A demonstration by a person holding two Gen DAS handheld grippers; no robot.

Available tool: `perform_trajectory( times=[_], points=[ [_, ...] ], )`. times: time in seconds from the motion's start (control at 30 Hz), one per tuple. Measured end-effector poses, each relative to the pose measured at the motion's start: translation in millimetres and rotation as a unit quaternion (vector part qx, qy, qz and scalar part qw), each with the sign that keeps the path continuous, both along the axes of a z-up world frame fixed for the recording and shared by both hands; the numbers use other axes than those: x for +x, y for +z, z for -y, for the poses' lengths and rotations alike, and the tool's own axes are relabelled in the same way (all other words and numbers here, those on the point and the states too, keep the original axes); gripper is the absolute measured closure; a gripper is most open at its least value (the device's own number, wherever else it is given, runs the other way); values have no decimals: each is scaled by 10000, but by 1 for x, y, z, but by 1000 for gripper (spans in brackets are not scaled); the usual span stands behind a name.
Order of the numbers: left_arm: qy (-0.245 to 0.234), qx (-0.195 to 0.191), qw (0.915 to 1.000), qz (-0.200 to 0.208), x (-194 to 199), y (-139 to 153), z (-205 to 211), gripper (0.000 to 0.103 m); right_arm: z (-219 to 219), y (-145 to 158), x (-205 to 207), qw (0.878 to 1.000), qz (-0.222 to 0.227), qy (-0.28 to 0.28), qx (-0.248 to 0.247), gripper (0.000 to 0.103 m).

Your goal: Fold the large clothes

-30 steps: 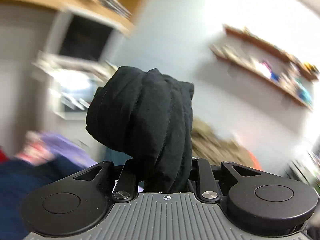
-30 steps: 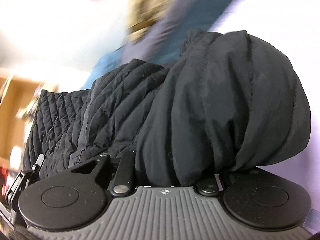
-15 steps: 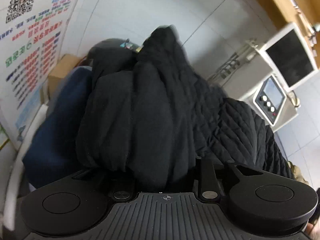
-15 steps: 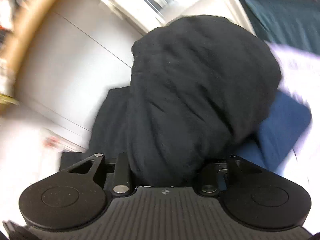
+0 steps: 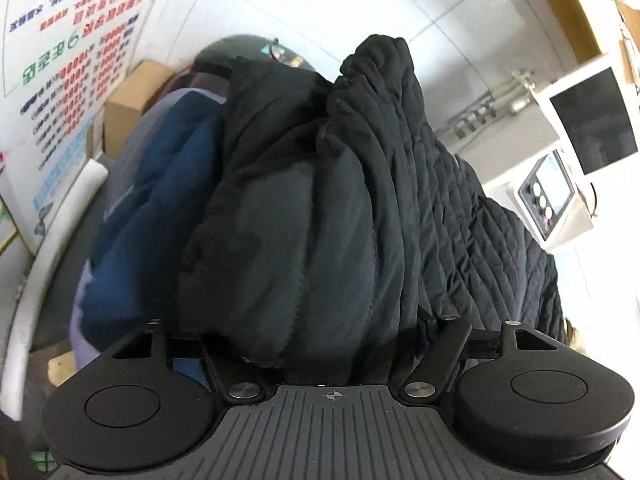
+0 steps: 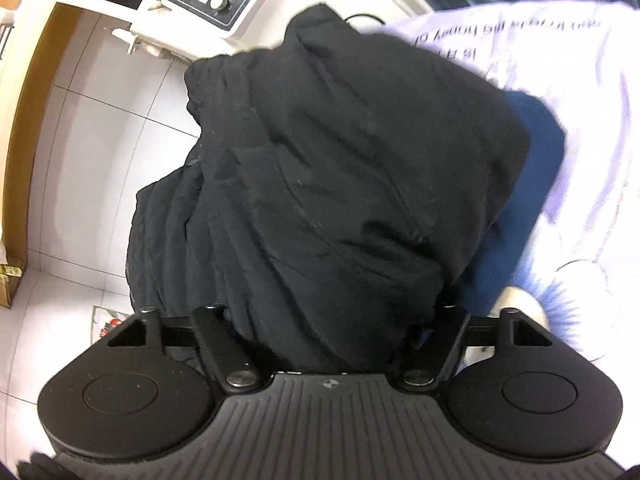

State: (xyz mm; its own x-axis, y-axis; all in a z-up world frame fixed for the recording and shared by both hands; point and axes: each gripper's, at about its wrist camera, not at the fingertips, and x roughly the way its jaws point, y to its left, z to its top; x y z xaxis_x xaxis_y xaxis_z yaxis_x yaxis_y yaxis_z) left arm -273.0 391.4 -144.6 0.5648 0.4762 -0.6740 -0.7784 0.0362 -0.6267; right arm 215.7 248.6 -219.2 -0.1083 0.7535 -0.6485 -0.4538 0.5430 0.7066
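Chiefly one item: black quilted jacket (image 5: 320, 208), bunched and draped over both grippers, filling the middle of each wrist view.

- Jacket, left wrist view: a thick gathered wad rises from between the fingers, smooth dark cloth to the left, stitched quilted ribs running down to the right edge. Its top is a puckered bundle of folds.
- Jacket, right wrist view (image 6: 320, 184): a rounded mass of black cloth, creased, hanging to the left over pale floor tiles (image 6: 80, 168).
- Left gripper (image 5: 332, 360): fingers hidden under the cloth; the linkage arms stand drawn in around the wad, and the cloth comes straight up out of the gap, so the grip is closed on the jacket.
- Right gripper (image 6: 328, 352): fingers likewise buried; cloth issues from between them, clamped on the jacket.
- Dark blue garment (image 5: 160, 208): lies just behind and left of the jacket in the left view; a blue fold (image 6: 516, 208) shows at the jacket's right side in the right view, touching it.
- Pale lilac cloth with printed lettering (image 6: 560, 80): spread beyond the blue garment, right view.
- White machine with a small panel and three round knobs (image 5: 548, 200): right of the jacket, left view; beside it a dark screen (image 5: 592, 120).
- Cardboard box (image 5: 132, 100): upper left, near a printed poster (image 5: 72, 40) bearing a QR code and coloured text.
- Dark rounded object (image 5: 240, 48): behind the jacket's top; kind unclear.
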Motion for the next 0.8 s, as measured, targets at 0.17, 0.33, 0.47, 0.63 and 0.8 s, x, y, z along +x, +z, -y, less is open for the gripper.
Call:
perform_trajectory(
  times=[0.17, 0.33, 0.47, 0.63, 0.8],
  points=[
    [-113, -63, 9999, -57, -37, 14, 9, 0, 22, 15, 13, 9991, 418, 28, -96, 14],
    [-162, 80, 9994, -303, -51, 10, 15, 0, 39, 27, 25, 9975, 678, -138, -153, 11],
    [-124, 146, 9978, -637, -43, 11, 14, 0, 39, 27, 21, 9967, 727, -174, -310, 10],
    [-18, -16, 9977, -684, -42, 19, 8, 0, 61, 38, 9, 9967, 510, -618, -149, 8],
    [-44, 270, 9894, -1429, -38, 50, 16, 0, 88, 47, -12, 9945, 724, -664, -359, 5]
  ],
)
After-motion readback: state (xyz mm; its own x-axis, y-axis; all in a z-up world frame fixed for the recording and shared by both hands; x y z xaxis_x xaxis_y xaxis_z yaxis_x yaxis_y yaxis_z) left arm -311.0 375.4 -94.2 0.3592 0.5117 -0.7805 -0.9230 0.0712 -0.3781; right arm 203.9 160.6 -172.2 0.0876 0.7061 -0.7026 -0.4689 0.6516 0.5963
